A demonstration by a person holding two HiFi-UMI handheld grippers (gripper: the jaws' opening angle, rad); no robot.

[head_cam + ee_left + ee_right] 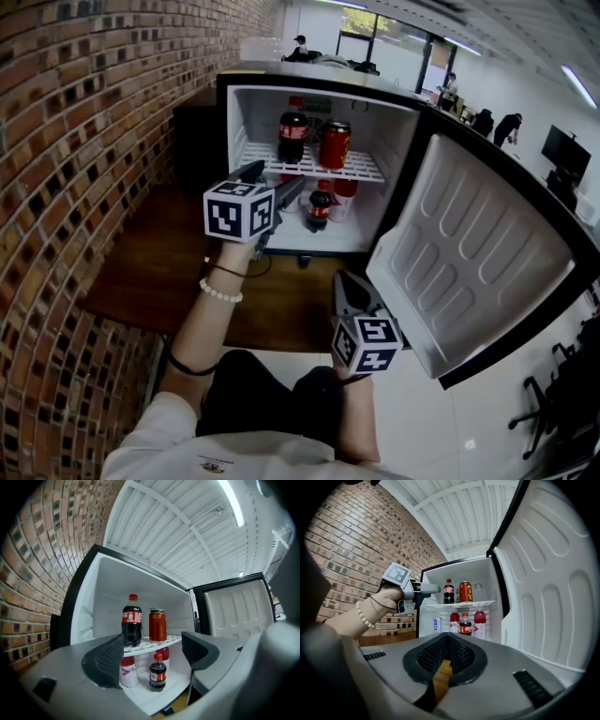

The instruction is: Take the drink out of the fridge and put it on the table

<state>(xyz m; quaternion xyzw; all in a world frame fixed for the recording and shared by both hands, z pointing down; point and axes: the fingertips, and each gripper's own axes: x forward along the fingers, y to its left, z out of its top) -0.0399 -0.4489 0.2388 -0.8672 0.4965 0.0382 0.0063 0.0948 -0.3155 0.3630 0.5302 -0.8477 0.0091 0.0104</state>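
Observation:
A small fridge (319, 86) stands open in front of me. On its wire shelf (370, 173) a tall cola bottle (292, 137) stands upright beside a red can (335, 144). Below them are a small cola bottle (320, 210) and red-capped bottles (345, 195). My left gripper (277, 183) is raised just outside the fridge opening. It is open and holds nothing; the small cola bottle (157, 671) shows through the gap, well beyond the pads (107, 660). My right gripper (349, 292) hangs lower, near the door, shut and holding nothing (446, 645).
The white-lined door (478, 262) is swung wide to the right. A brick wall (75, 187) runs close along the left. The fridge rests on a dark wooden surface (150, 272), with pale floor (422, 412) to the right. People stand far off in the office.

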